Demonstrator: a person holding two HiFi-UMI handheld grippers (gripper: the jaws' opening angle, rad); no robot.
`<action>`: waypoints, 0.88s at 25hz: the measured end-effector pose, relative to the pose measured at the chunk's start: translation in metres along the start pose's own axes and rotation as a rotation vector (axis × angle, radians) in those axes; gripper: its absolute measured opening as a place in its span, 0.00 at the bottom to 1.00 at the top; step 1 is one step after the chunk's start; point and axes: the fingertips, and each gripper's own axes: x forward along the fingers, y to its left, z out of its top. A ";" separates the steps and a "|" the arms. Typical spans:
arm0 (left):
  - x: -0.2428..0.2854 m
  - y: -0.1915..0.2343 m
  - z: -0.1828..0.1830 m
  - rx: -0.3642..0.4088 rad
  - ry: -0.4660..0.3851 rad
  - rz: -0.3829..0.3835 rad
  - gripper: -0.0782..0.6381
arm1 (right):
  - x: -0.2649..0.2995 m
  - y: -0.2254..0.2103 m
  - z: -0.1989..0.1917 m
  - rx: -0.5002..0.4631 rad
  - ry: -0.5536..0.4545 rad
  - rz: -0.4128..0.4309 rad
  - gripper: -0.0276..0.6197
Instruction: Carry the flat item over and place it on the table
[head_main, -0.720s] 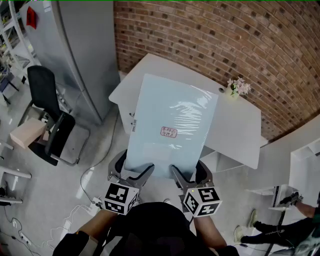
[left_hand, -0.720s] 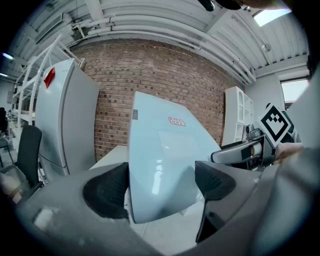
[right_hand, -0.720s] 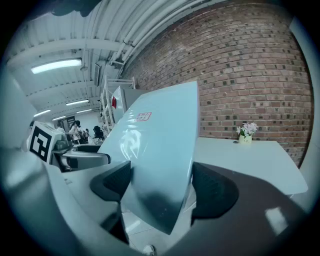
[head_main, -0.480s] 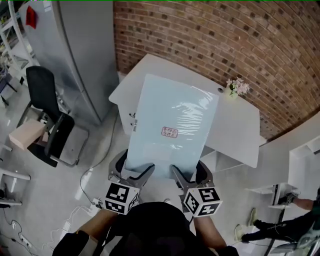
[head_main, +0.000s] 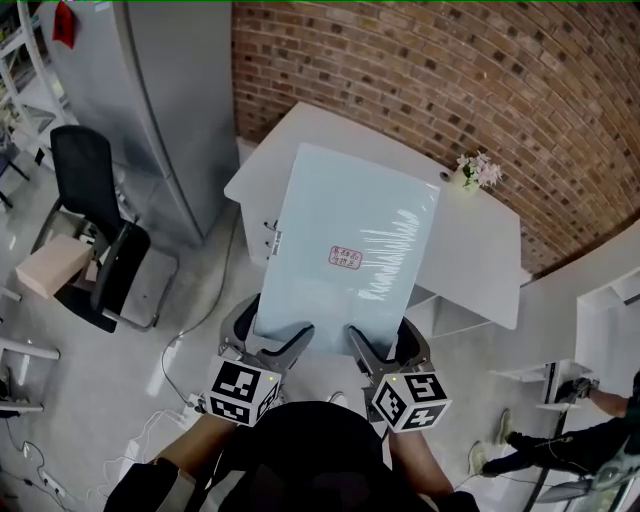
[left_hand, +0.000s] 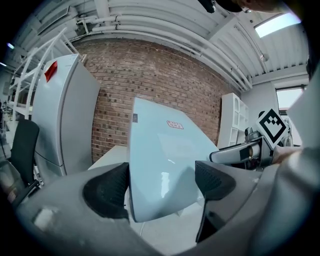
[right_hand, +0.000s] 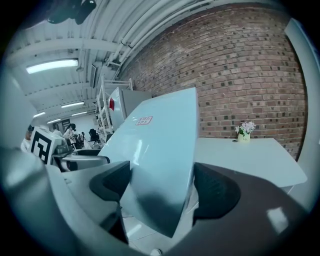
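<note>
A flat pale-blue panel (head_main: 345, 240) with a small red label is held up in the air, tilted, its far edge over the near side of the white table (head_main: 470, 250). My left gripper (head_main: 272, 338) grips the panel's near edge on the left and my right gripper (head_main: 383, 340) grips it on the right. In the left gripper view the panel (left_hand: 160, 160) passes between the wide-set jaws of the left gripper (left_hand: 162, 187), against the left pad. The right gripper view shows the panel (right_hand: 160, 160) running slantwise through the right gripper (right_hand: 162, 187).
A small vase of flowers (head_main: 475, 173) stands at the table's far edge by the brick wall (head_main: 450, 90). A tall grey cabinet (head_main: 150, 100), a black chair (head_main: 95, 230) and a cardboard box (head_main: 55, 265) are at the left. White shelving (head_main: 610, 340) and a person (head_main: 570, 450) are at the right.
The panel and both grippers have edged slightly forward toward the table. The grip on the panel is the same.
</note>
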 end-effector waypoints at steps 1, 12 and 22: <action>-0.001 0.002 0.000 -0.002 -0.002 -0.002 0.70 | 0.001 0.002 0.000 0.007 -0.001 0.001 0.66; -0.003 0.027 -0.007 -0.021 0.007 0.014 0.70 | 0.026 0.015 -0.003 0.011 0.017 0.012 0.66; 0.041 0.045 0.007 -0.004 0.046 0.086 0.70 | 0.074 -0.015 0.014 0.039 0.018 0.085 0.66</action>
